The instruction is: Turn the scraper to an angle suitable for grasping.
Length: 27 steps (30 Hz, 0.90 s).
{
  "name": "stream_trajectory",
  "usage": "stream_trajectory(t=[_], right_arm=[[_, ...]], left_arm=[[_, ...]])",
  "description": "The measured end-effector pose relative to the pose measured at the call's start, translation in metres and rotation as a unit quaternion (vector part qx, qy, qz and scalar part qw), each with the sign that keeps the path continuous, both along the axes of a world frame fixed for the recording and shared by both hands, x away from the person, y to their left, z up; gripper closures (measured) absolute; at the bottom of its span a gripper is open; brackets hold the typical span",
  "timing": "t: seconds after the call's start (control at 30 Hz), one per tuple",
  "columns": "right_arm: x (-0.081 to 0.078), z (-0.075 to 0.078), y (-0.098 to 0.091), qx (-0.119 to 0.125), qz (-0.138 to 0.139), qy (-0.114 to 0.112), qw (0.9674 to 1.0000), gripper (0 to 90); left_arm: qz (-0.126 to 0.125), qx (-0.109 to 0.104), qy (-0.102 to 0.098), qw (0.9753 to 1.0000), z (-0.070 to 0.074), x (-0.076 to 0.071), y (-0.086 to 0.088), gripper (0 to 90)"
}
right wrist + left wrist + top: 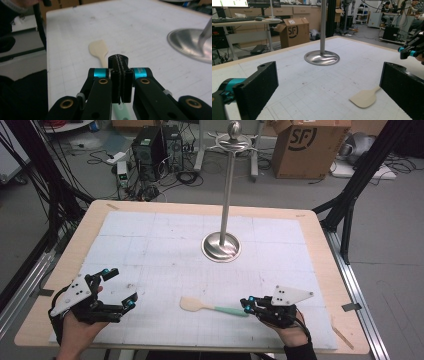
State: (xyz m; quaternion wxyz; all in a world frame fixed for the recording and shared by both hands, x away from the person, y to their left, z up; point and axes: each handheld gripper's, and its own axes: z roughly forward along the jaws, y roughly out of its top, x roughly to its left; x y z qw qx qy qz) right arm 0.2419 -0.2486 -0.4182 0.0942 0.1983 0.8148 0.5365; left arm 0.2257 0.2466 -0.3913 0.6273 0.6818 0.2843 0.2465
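A spatula (197, 305) with a cream blade and a mint-green handle lies flat on the white mat near the front edge. In the left gripper view its blade (364, 98) shows beside the right jaw. My right gripper (246, 304) sits at the handle's right end, low on the mat. In the right gripper view its pads (120, 58) are pressed together over the handle, with the blade (98, 49) ahead and green handle (119, 111) below. My left gripper (121, 287) rests at the front left, jaws wide apart (329, 87) with nothing between them.
A steel stand with a round base (221, 247) and a tall pole rises at the mat's middle back. The mat (150, 245) covers a wooden table. Behind the table are a cardboard box (310, 147), computers and cables on the floor. The other gripper (409, 51) shows at the left gripper view's right edge.
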Motion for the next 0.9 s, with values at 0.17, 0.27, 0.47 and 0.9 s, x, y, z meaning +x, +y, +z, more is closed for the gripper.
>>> stream_trajectory(t=[0.17,0.27,0.47,0.9], right_arm=[[0.003,-0.012,0.009,-0.034,0.016,0.036,0.9987,89.5],[0.004,-0.019,0.014,-0.044,0.021,0.050,0.9975,89.5],[0.006,-0.026,0.023,-0.071,0.029,0.060,0.9952,89.5],[0.010,-0.032,0.034,-0.126,0.009,0.062,0.9900,90.0]], left_arm=[[-0.002,0.000,0.002,1.0000,-0.001,0.000,-0.001,2.4],[-0.002,0.000,0.001,1.0000,-0.001,0.001,-0.001,2.5],[-0.002,0.000,0.004,1.0000,-0.001,0.001,0.000,2.5],[-0.001,0.000,0.005,1.0000,-0.001,0.000,0.001,2.5]])
